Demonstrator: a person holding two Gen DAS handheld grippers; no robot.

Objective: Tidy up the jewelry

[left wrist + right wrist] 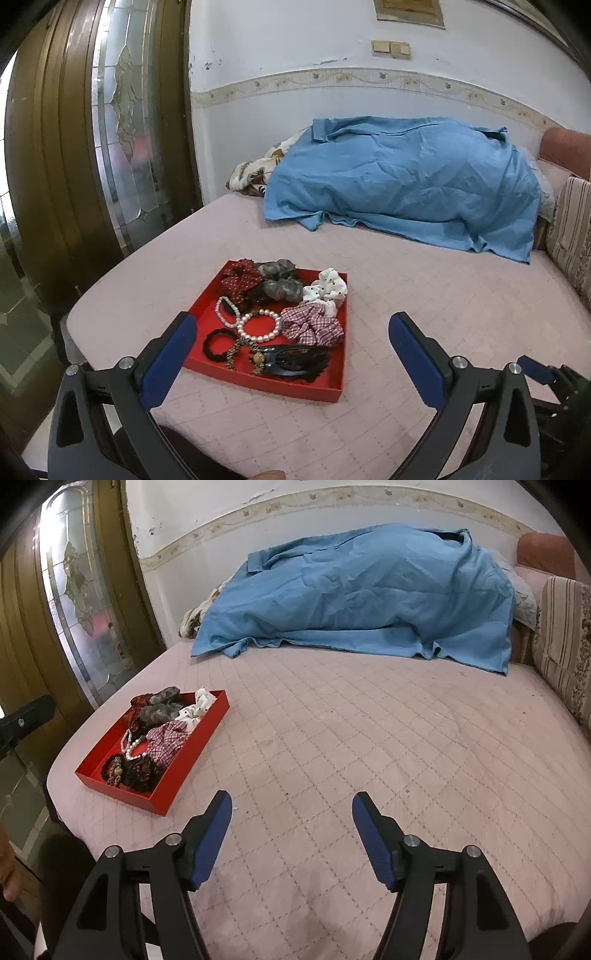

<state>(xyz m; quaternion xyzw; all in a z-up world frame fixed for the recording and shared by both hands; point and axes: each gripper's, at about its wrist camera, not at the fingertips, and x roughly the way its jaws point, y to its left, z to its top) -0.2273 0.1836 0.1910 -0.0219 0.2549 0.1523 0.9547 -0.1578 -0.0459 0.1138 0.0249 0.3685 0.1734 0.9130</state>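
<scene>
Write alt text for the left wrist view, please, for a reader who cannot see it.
An open left gripper hovers empty over a red tray on a pink quilted bed. The tray holds fabric scrunchies, pearl bracelets and a black hair claw. A blue cloth lies crumpled by the wall.

Soft daylight from the glass door (127,122) at the left, frames sharp, edges heavily bent with dark corners.
</scene>
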